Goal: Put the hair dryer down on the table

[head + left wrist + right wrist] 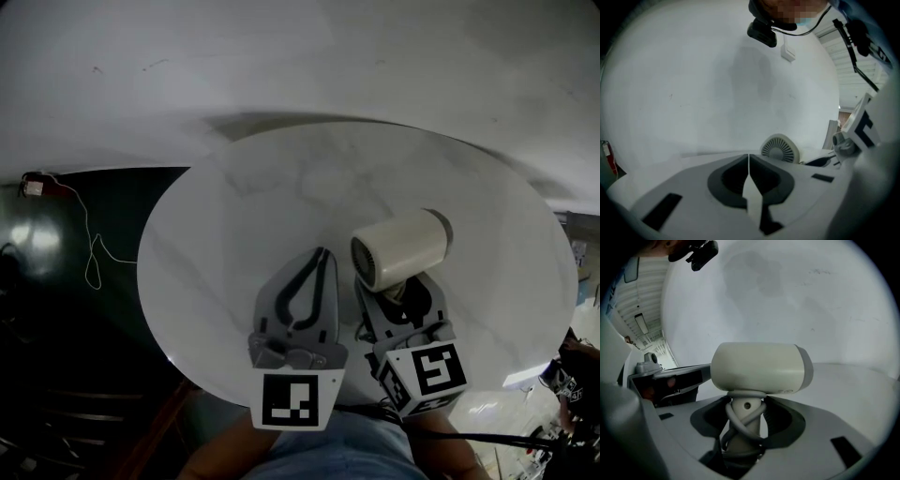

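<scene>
A cream hair dryer (401, 248) with its cord wound round the handle hangs over the round white marble table (234, 216). My right gripper (398, 298) is shut on the hair dryer's handle (743, 420), and the barrel (759, 367) lies crosswise above the jaws. The dryer's grille end (779, 148) shows past my left gripper (748, 159), which is shut with nothing in it. In the head view the left gripper (322, 255) hovers over the table just left of the dryer.
The table's near edge (202, 380) lies under both grippers. A dark floor with a thin white cable (92, 253) lies to the left. A white wall (300, 56) rises behind the table.
</scene>
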`<state>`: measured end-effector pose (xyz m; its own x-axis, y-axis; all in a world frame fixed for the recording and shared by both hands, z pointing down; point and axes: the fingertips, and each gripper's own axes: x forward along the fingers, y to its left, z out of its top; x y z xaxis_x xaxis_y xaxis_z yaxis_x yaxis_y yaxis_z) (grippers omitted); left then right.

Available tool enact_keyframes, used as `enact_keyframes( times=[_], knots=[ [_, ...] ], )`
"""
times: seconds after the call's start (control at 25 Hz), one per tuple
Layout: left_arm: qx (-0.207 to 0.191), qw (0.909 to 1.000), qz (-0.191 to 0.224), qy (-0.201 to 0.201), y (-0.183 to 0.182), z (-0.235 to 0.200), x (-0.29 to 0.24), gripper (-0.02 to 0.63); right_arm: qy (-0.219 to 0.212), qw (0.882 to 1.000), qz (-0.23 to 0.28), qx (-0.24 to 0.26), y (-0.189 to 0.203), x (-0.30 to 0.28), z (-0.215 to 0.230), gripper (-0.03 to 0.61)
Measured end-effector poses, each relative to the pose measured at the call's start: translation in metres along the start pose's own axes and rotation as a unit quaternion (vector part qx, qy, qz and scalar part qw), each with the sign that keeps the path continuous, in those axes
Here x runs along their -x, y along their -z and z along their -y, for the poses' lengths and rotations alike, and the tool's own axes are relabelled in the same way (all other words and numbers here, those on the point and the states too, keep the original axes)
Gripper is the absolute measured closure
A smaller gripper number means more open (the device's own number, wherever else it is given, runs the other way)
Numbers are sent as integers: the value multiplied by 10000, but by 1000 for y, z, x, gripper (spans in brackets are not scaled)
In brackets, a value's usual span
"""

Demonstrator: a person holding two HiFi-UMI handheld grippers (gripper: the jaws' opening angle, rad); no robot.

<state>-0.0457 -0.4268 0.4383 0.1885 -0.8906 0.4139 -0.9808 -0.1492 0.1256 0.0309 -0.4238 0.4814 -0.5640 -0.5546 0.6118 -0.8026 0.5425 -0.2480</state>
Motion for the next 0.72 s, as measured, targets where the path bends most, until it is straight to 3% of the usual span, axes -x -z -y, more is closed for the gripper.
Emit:
enact_keyframes(
  times=[0.72],
  knots=[
    [307, 9992, -237, -64, 20, -20, -16, 601, 319, 9957, -840, -227, 21, -30, 15, 354]
  ],
)
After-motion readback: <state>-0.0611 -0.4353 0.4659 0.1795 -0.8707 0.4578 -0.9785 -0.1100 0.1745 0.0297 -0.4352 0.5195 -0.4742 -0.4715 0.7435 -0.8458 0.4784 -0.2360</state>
